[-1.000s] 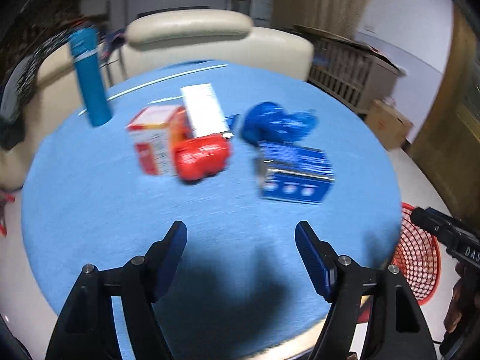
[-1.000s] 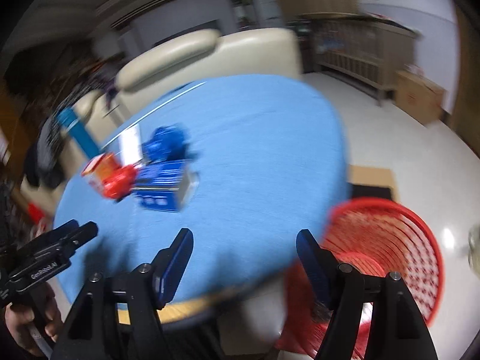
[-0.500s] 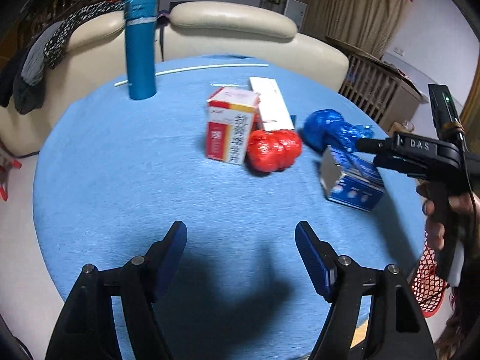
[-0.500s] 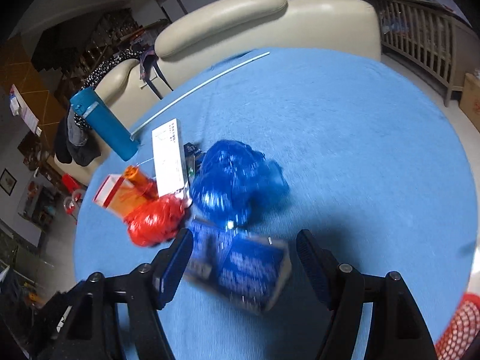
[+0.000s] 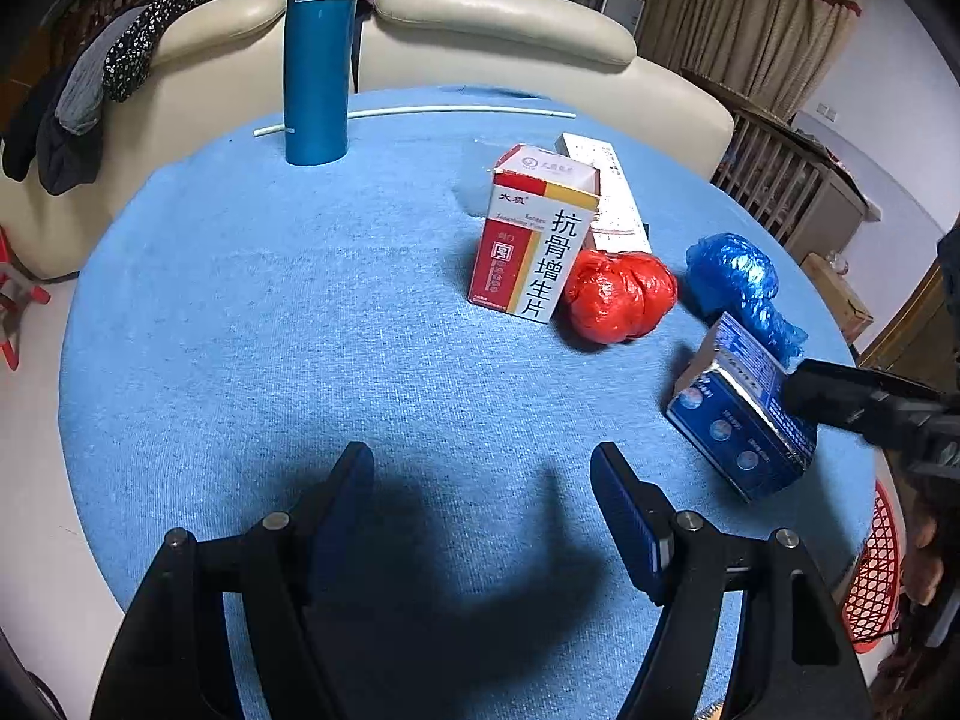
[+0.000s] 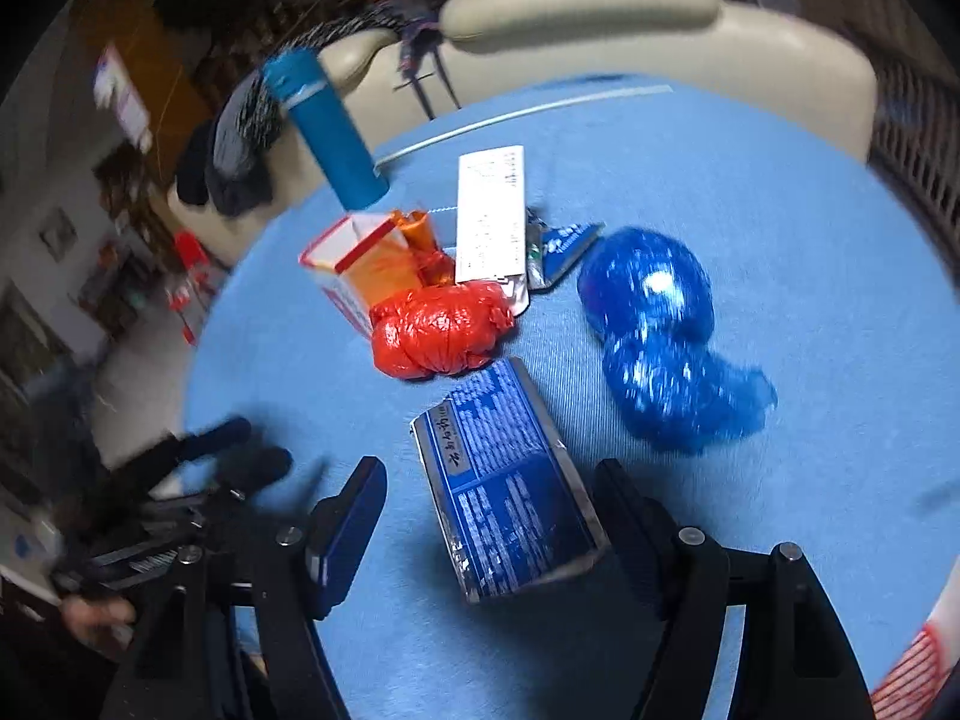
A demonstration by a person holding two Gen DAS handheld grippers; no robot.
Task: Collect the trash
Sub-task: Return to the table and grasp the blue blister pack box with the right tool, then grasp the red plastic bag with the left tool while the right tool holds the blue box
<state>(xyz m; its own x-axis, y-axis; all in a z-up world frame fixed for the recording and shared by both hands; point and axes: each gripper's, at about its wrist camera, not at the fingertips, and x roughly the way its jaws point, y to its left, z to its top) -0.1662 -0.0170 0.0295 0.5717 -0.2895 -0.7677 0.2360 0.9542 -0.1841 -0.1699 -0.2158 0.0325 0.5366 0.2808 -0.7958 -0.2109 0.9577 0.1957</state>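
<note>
On the round blue table [image 5: 300, 330] lie a dark blue carton [image 6: 504, 486], a red crumpled bag [image 6: 441, 330], a blue crumpled bag [image 6: 660, 348], a red-and-white medicine box [image 5: 534, 240] and a flat white box [image 6: 489, 216]. My right gripper [image 6: 489, 516] is open, its fingers either side of the dark blue carton, which also shows at the right in the left wrist view [image 5: 738, 414]. My left gripper [image 5: 480, 510] is open and empty over bare cloth near the table's front.
A tall teal flask [image 5: 318, 54] stands at the table's back left, with a thin white rod [image 5: 456, 111] behind it. A cream sofa [image 5: 498, 30] is beyond. A red mesh basket [image 5: 873, 570] stands on the floor to the right.
My right gripper has swung from the red basket over the table and closed in on the dark blue carton. My left gripper has turned left, bringing the flask and boxes nearer.
</note>
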